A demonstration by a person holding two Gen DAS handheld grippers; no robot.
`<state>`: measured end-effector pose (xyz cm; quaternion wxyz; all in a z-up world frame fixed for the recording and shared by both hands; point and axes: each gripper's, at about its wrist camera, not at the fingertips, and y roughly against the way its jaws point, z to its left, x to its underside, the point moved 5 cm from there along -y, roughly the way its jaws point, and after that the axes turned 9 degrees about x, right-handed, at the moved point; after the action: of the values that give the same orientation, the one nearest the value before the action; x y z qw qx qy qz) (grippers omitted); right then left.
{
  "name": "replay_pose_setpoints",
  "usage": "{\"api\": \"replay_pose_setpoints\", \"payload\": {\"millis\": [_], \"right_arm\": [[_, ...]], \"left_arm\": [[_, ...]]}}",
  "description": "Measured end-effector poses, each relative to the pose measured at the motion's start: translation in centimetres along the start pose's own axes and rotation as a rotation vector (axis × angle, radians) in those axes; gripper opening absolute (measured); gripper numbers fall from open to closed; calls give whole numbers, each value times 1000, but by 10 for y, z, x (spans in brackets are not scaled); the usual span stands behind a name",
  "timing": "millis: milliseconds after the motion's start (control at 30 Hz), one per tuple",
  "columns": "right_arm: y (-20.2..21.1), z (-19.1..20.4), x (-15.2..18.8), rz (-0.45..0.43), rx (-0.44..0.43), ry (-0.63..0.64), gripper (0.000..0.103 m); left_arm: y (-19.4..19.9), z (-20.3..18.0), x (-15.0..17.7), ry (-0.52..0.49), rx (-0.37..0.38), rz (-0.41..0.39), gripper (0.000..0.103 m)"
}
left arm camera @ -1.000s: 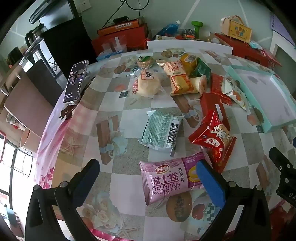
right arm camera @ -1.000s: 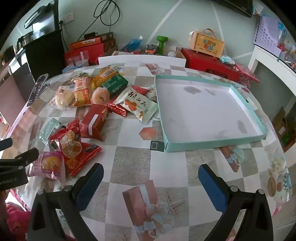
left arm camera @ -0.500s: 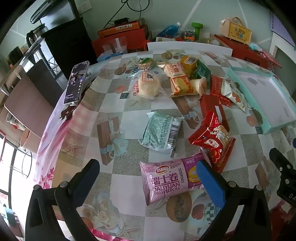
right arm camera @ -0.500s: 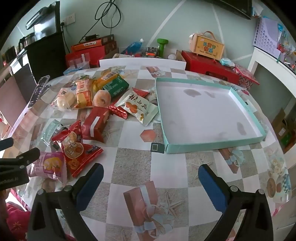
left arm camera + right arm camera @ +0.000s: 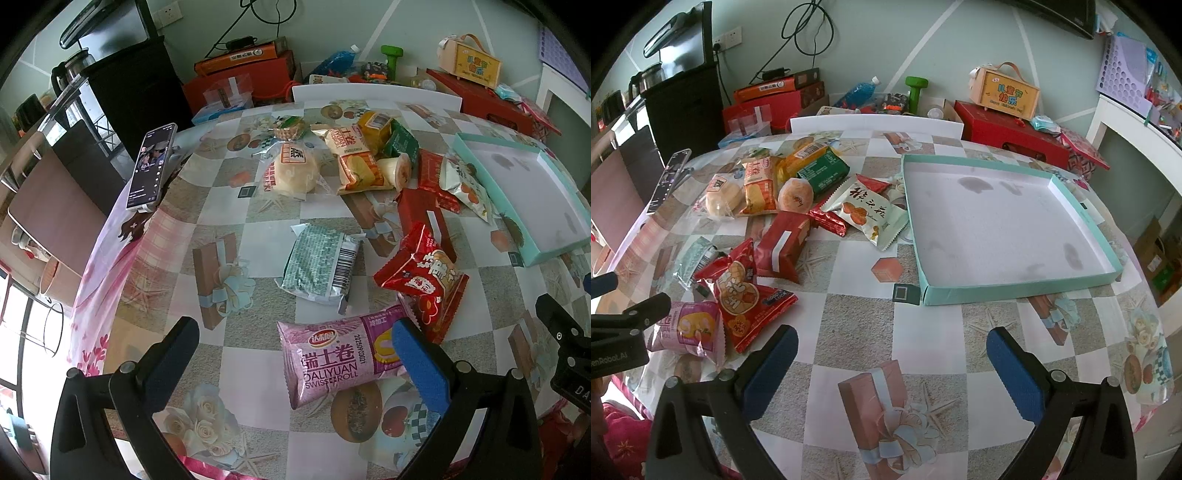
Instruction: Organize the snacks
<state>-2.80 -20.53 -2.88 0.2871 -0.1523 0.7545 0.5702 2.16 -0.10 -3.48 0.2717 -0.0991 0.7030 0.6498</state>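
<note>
Several snack packets lie scattered on the patterned tablecloth. Nearest my left gripper (image 5: pixel 295 365) is a pink Swiss roll pack (image 5: pixel 332 362), partly between its open fingers and under the right pad. Beyond it lie a red puffed bag (image 5: pixel 421 273) and a green-grey packet (image 5: pixel 317 269). A shallow teal box lid (image 5: pixel 1019 291) with a white inside sits at the right, nothing in it. My right gripper (image 5: pixel 890 369) hangs open above bare tablecloth, in front of the lid. The same pink pack (image 5: pixel 687 326) and red bag (image 5: pixel 738 295) show at its left.
A phone (image 5: pixel 149 168) leans on a stand at the table's left edge. Further back lie a bun (image 5: pixel 291 173), a yellow roll pack (image 5: pixel 354 158), a green packet (image 5: pixel 822 171) and a white nut packet (image 5: pixel 868 214). Red boxes and clutter stand behind the table.
Both views have shifted slightly, as though the grippers eased back and up a little. No snack has moved and both grippers stay open.
</note>
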Motion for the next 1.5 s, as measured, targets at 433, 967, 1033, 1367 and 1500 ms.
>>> {"api": "replay_pose_setpoints", "payload": {"millis": [433,967,1033,1367,1500], "right_arm": [[0,1,1,0,2,0,103],[2,1,1,-1,5,1,103],[2,1,1,-1,5,1,103],[3,1,1,-1,6,1,103],[3,1,1,-1,7,2,103]], "left_arm": [[-1,-3,1,-12,12,7,103],[-3,-3,1,-10,13,14,103],[-3,-4,1,-10,13,14,103],[-6,-4,5,-9,15,16,103],[-6,-4,5,-8,15,18,103]]}}
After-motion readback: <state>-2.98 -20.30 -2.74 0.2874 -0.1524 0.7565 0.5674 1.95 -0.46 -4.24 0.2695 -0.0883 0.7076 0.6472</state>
